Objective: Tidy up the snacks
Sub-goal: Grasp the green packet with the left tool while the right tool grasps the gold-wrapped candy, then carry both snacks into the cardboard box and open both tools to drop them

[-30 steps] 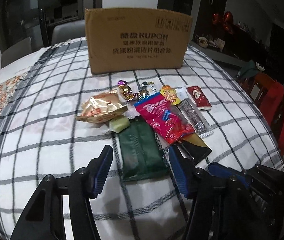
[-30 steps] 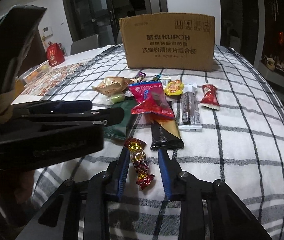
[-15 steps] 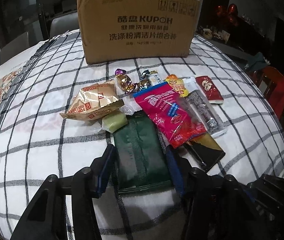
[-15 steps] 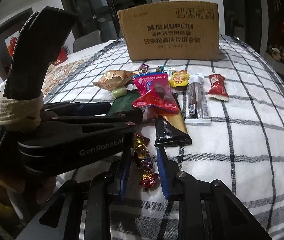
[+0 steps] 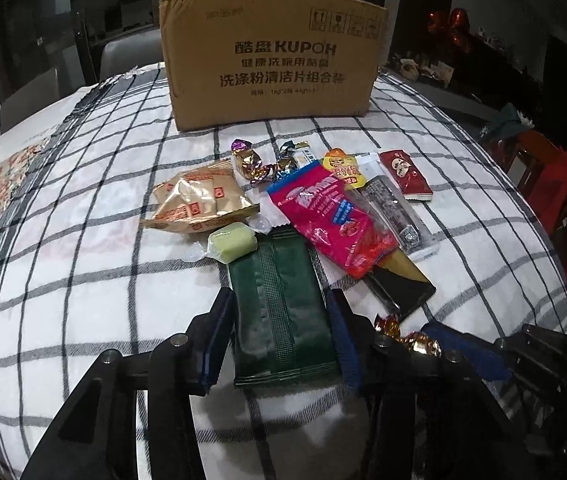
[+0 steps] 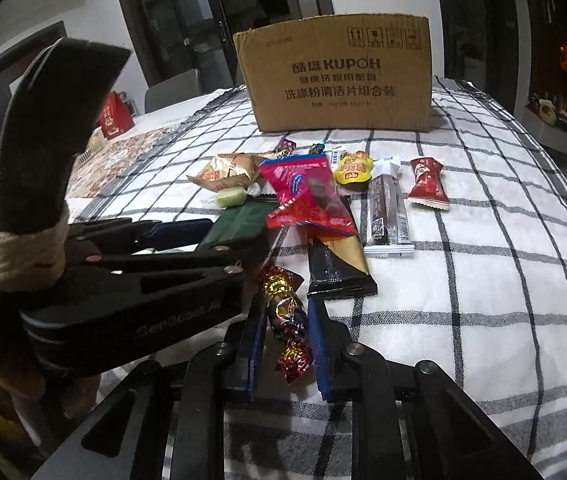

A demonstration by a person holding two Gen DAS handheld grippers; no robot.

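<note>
A dark green flat packet [image 5: 275, 280] lies on the checked tablecloth [image 5: 83, 280]. My left gripper [image 5: 281, 320] straddles its near end, and its jaws are closing with the blue pads [image 5: 219, 320] at the packet's two long edges. The packet still lies flat. My right gripper [image 6: 285, 328] is shut on a string of red-and-gold foil candies [image 6: 283, 308], just right of the left gripper [image 6: 199, 236]. Those candies [image 5: 403, 336] also show in the left wrist view. Behind stands the cardboard box [image 5: 271, 64].
Around the green packet lie a pink packet [image 5: 331, 216], a black-and-gold bar [image 5: 399, 284], a pale green candy [image 5: 231, 242], a biscuit pack [image 5: 199, 204], a brown bar [image 5: 395, 212], a red packet [image 5: 405, 174], a yellow sachet [image 5: 341, 166] and foil candies [image 5: 247, 160]. The table edge curves away at right.
My left gripper has moved forward over the green packet and its jaws have narrowed onto it. The right gripper's jaws have shut on the foil candies.
</note>
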